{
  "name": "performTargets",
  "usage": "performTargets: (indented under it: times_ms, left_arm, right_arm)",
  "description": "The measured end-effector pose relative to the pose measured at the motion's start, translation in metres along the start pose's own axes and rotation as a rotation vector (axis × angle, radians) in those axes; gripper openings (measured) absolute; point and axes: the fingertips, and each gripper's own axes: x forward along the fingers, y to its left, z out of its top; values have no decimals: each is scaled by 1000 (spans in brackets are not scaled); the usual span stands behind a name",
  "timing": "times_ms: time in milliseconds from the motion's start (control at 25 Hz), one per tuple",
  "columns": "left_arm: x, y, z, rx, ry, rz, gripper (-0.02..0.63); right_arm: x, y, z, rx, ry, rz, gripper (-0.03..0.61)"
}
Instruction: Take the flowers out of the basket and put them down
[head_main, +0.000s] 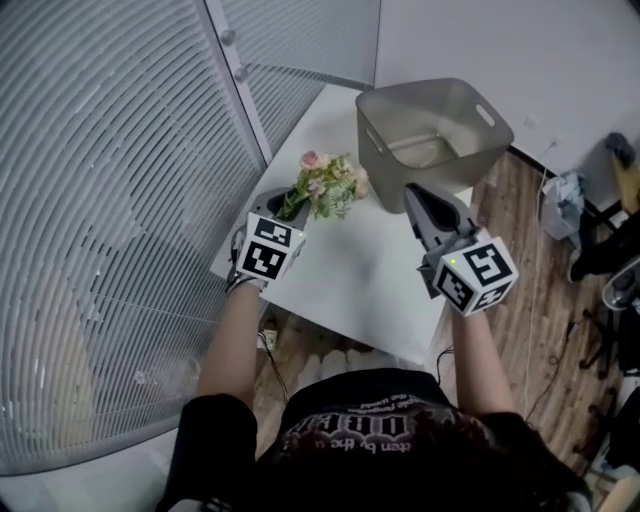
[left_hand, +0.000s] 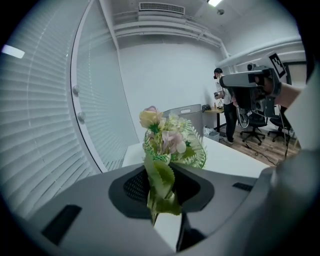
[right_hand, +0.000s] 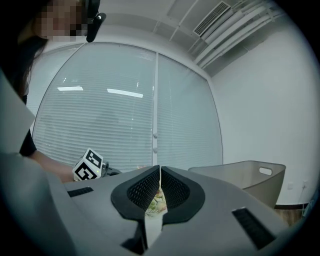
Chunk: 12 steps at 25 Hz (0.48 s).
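A small bouquet of pink and cream flowers (head_main: 330, 185) with green leaves hangs over the white table (head_main: 370, 280), left of the grey plastic basket (head_main: 400, 95). My left gripper (head_main: 290, 205) is shut on its stems; in the left gripper view the flowers (left_hand: 167, 137) stand up between the jaws of the left gripper (left_hand: 162, 195). My right gripper (head_main: 415, 195) is held level in front of the basket, and its tips meet with nothing held. In the right gripper view the right gripper (right_hand: 160, 172) has the flowers (right_hand: 157, 200) showing behind it and the basket (right_hand: 250, 175) at the right.
A curved wall of window blinds (head_main: 110, 200) runs close along the table's left side. Past the table's right edge lie a wooden floor (head_main: 520, 260), cables and office chairs (left_hand: 255, 120). A person (left_hand: 227, 105) stands far off by a desk.
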Motion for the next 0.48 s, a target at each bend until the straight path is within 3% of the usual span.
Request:
performTargets:
  times_ms: [480]
  left_arm:
    - [32,-43,-72,-28,49,-34,100]
  right_arm:
    - [-7,16,-10,12,17,16,29]
